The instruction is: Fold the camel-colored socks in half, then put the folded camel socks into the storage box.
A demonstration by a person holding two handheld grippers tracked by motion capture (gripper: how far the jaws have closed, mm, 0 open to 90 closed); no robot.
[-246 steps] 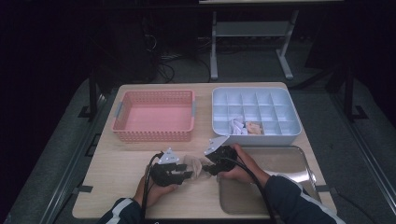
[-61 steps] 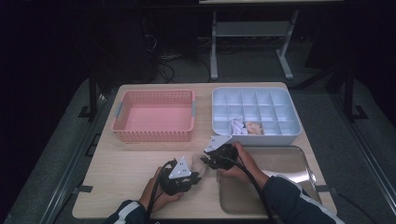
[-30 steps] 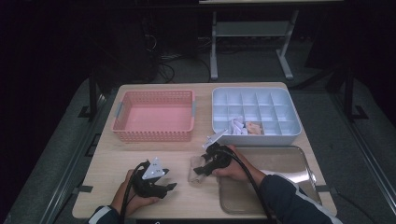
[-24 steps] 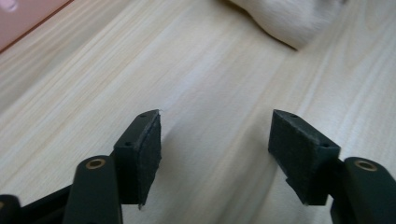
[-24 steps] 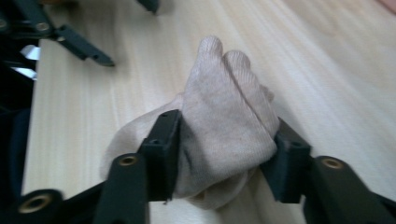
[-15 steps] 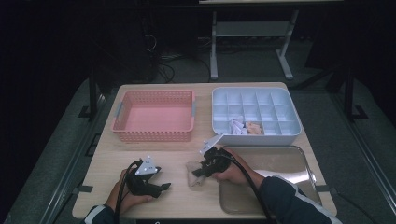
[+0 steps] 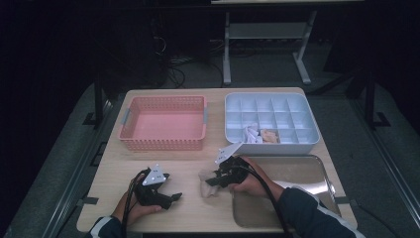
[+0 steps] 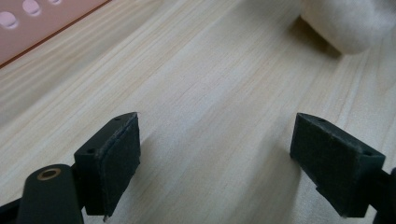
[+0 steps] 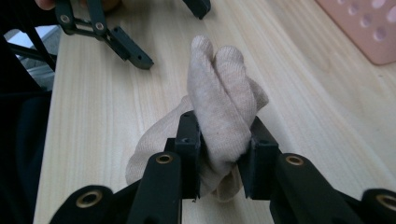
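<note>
A beige rolled sock (image 7: 205, 179) lies on the wooden table just left of the metal tray. My right gripper (image 7: 212, 181) is shut on it; in the right gripper view both pads (image 9: 189, 140) squeeze the bundled sock (image 9: 219, 102), and the jaws have just been closing on it. My left gripper (image 7: 170, 198) rests low near the table's front left, apart from the sock. Its jaws have just been opening and stand wide with only bare wood between them (image 8: 217, 158). The sock's edge (image 8: 348, 23) shows farther off at the upper right.
A pink basket (image 7: 163, 124) stands at the back left. A white divided box (image 7: 270, 116) at the back right holds a few small items. A shiny metal tray (image 7: 302, 191) lies at the front right under the right forearm.
The left gripper has let go of the sock, drawn away to the left and spread its jaws. The right gripper has closed on the sock and stayed in place.
</note>
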